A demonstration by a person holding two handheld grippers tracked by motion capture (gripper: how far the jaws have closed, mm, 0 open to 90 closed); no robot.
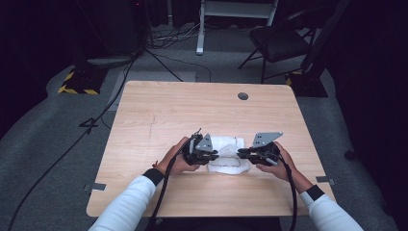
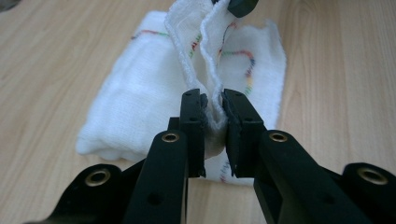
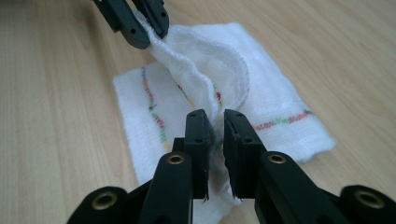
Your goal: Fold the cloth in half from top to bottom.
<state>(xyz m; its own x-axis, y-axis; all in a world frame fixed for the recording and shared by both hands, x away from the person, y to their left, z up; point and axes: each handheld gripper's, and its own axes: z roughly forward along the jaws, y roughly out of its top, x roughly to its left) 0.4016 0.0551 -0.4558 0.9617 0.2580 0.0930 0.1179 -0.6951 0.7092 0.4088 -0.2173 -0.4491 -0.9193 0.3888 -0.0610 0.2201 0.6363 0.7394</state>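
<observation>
Fingers [image 2: 194,126] of both grippers pinch white cloth [image 2: 140,84].

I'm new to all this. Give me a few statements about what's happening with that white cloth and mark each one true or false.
1. Both grippers pinch the white cloth. True: the left gripper and the right gripper each clamp a fold of it.
2. The cloth is plain white. False: it carries multicoloured stitched lines.
3. The cloth hangs wholly in the air. False: most of it lies on the wooden table.
4. A chair stands beyond the table. True.
</observation>
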